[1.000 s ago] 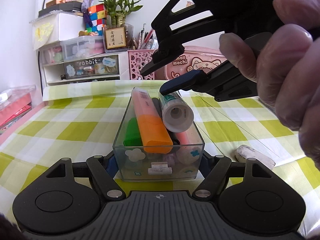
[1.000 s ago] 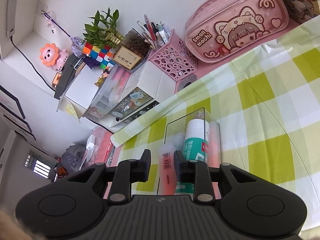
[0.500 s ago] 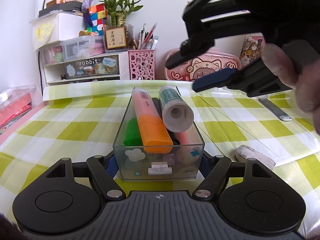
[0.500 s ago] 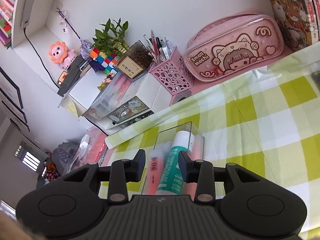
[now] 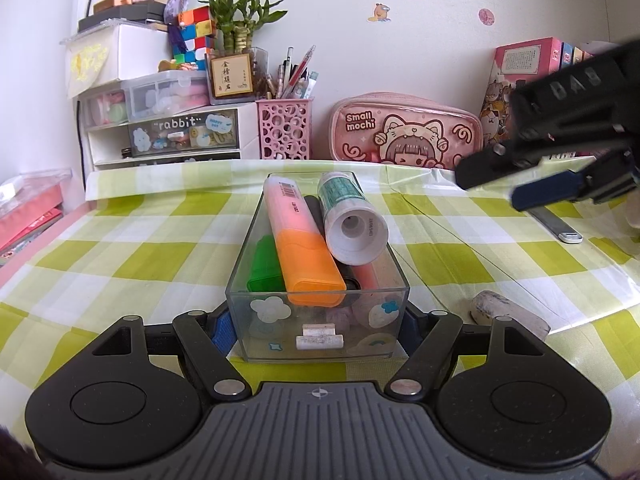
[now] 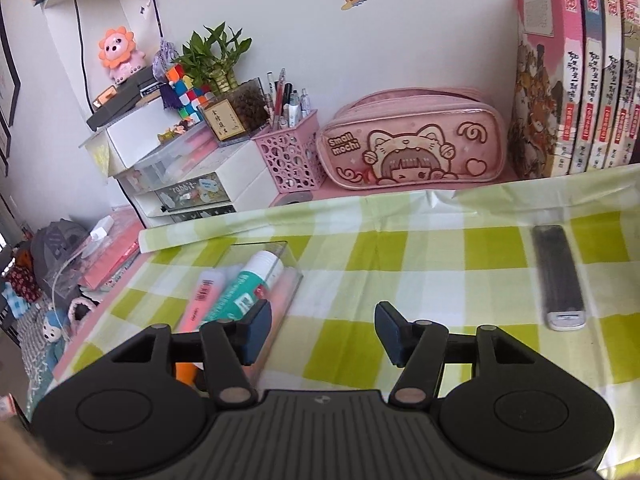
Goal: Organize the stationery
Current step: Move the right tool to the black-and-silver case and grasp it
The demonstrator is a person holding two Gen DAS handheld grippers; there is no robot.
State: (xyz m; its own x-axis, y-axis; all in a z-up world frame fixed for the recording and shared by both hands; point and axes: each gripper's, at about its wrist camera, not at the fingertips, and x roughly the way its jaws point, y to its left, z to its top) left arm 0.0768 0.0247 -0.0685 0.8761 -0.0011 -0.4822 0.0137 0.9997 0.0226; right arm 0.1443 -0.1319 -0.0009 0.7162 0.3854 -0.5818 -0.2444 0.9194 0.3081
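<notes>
A clear plastic box point(image 5: 280, 320) stands on the green-checked cloth, and my left gripper point(image 5: 316, 330) is shut on its near end. Inside lie an orange highlighter point(image 5: 308, 260), a green one point(image 5: 262, 266) and a white-and-green glue stick point(image 5: 352, 228), which rests on top. My right gripper point(image 6: 324, 332) hovers over the cloth to the right of the box point(image 6: 290, 276); its jaws are opening with nothing between them. In the left wrist view the right gripper point(image 5: 516, 184) hangs at the right edge. A worn white eraser point(image 5: 508, 314) lies right of the box.
A dark flat case with a white end point(image 6: 558, 276) lies on the cloth at the right. Along the back wall stand a pink pencil case point(image 6: 412, 148), a pink pen holder point(image 6: 292, 160), white drawers point(image 5: 168, 136) and books point(image 6: 580, 72).
The right gripper has pulled away from above the box toward the right, rolled level and spread its jaws. The glue stick stays in the box. The left gripper has not moved.
</notes>
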